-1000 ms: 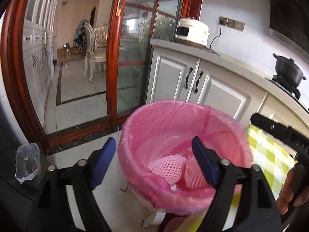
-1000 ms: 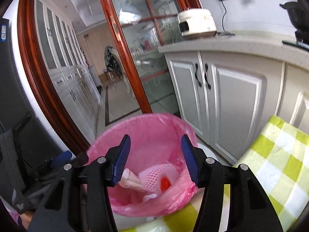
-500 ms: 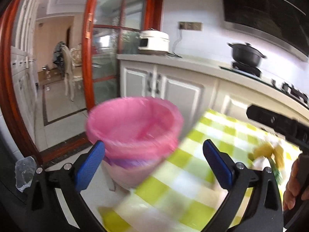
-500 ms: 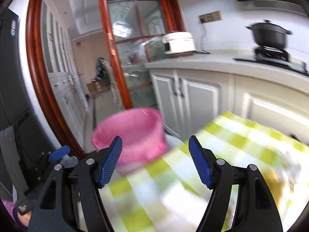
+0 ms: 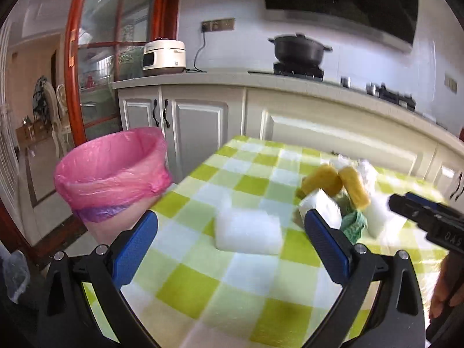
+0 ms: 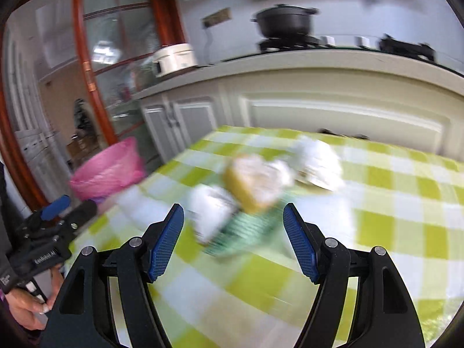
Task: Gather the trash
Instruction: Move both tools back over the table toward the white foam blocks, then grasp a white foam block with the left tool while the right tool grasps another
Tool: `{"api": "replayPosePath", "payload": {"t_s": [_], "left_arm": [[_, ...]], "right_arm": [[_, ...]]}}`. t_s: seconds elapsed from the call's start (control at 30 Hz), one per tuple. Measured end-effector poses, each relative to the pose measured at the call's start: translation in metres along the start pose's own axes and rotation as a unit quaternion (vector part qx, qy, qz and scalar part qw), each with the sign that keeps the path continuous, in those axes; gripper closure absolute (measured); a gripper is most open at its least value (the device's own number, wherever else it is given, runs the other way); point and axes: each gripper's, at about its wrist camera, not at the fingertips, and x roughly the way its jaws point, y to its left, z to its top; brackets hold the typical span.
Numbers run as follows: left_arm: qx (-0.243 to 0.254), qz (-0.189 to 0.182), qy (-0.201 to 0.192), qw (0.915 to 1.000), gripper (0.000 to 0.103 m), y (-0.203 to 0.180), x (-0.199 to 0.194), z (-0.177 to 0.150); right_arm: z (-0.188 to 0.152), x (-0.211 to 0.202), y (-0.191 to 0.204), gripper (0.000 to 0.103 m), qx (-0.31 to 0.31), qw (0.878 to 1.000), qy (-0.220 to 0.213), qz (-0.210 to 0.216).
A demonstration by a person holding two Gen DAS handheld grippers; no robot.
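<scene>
A bin lined with a pink bag (image 5: 111,171) stands at the left edge of a table with a green-and-white checked cloth (image 5: 232,284); it also shows in the right wrist view (image 6: 108,172). A white foam block (image 5: 248,229) lies on the cloth ahead of my left gripper (image 5: 230,245), which is open and empty. A blurred pile of trash (image 6: 255,185) with yellow pieces (image 5: 333,182), white pieces and a green net (image 6: 243,232) lies ahead of my right gripper (image 6: 233,242), which is open and empty.
White kitchen cabinets (image 5: 203,124) and a counter run behind the table, with a rice cooker (image 5: 163,56) and a black pot (image 5: 300,47) on it. A red-framed glass door (image 5: 95,58) stands at the left behind the bin.
Both grippers have swung right, away from over the pink bin and toward the table. The trash pile and foam block have come into view. Both stay open.
</scene>
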Motion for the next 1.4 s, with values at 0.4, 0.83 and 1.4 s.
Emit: {"api": "replayPosePath", "payload": {"t_s": [0.4, 0.83, 1.4], "left_arm": [[0.010, -0.001, 0.038, 0.9992, 0.005, -0.009, 0.034, -0.017], [-0.036, 0.006, 0.089, 0.9954, 0.005, 0.014, 0.078, -0.011], [-0.024, -0.017, 0.155, 0.9874, 0.016, -0.011, 0.138, -0.006]], "right_arm": [[-0.012, 0.024, -0.058, 0.027, 0.035, 0.996, 0.041, -0.077], [-0.001, 0.063, -0.045, 0.024, 0.012, 0.994, 0.070, -0.081], [-0.006, 0.056, -0.059, 0.031, 0.041, 0.995, 0.063, -0.068]]}}
